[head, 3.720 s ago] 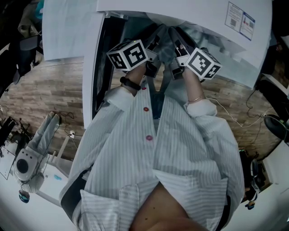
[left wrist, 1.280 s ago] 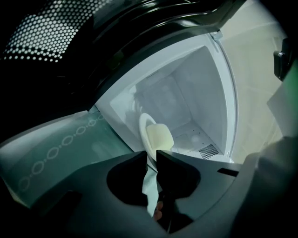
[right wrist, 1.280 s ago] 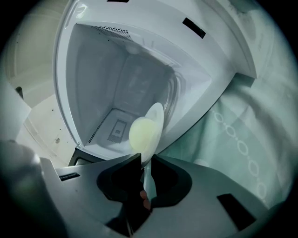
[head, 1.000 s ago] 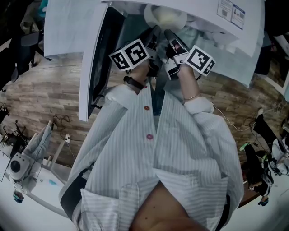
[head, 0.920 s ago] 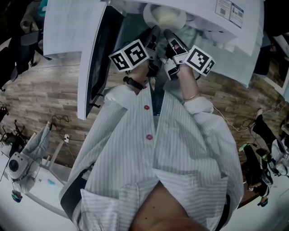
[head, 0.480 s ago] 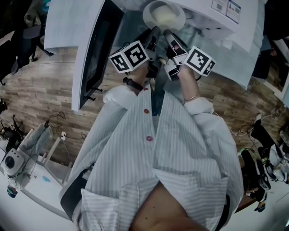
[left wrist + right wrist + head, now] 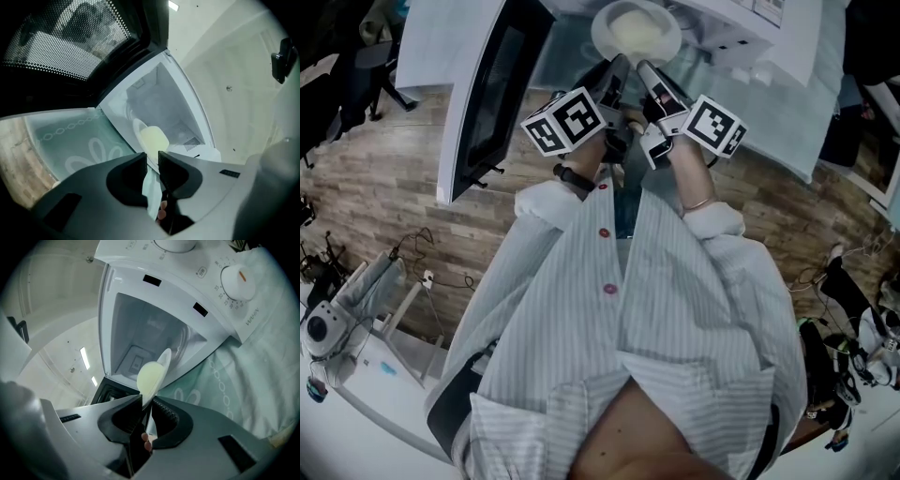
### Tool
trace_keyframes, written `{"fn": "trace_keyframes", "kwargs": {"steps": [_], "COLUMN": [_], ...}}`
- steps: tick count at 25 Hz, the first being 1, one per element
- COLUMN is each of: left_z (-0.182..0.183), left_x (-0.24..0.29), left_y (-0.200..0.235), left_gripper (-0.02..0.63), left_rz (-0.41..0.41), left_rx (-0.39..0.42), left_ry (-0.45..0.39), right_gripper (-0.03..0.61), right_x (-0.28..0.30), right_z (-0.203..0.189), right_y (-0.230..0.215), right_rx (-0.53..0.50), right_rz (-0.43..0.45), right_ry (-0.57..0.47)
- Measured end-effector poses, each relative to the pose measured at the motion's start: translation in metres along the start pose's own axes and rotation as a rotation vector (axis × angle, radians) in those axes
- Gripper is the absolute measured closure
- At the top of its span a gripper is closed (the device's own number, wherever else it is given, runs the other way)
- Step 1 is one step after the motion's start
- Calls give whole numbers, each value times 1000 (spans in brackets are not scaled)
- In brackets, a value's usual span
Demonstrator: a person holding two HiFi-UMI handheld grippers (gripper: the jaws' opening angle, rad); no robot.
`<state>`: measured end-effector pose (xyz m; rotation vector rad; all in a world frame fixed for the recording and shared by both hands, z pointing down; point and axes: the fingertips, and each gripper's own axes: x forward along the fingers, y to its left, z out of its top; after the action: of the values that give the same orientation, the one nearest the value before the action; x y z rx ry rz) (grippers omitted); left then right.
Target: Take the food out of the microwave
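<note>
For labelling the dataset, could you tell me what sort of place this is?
Probably a lab or workroom, not a home kitchen: the microwave sits on a cloth-covered table, with loose cables across the floor.

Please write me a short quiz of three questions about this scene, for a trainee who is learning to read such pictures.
1. What does the right gripper grip? A) a cup B) the rim of the plate C) nothing
2. True or false: the door of the microwave is shut.
3. In the head view, on which side of the plate does the door stand?
Key: 1 B. 2 False: it stands open. 3 On the left.
</note>
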<state>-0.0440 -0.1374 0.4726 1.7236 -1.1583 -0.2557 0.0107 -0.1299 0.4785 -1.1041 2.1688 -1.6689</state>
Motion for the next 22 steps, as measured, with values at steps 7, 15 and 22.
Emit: {"fn": "trace_keyframes", "kwargs": {"steps": [7, 15, 22], "left_z": [-13, -15, -15], "left_x": [-24, -48, -61], "left_y": [-23, -61, -93], "left_gripper": [534, 534, 535], "left_rz": [-12, -36, -61], "left_rx": [0, 24, 29], "left_ry": [-33, -55, -67], "right_gripper": [497, 497, 497], "right_x": [-28, -59, -82], "right_z": [-8, -5, 6], "right_y": [16, 48, 80], "right_rx": [-10, -54, -124], "right_rz": [37, 89, 163], "right_ry": [13, 5, -16]}}
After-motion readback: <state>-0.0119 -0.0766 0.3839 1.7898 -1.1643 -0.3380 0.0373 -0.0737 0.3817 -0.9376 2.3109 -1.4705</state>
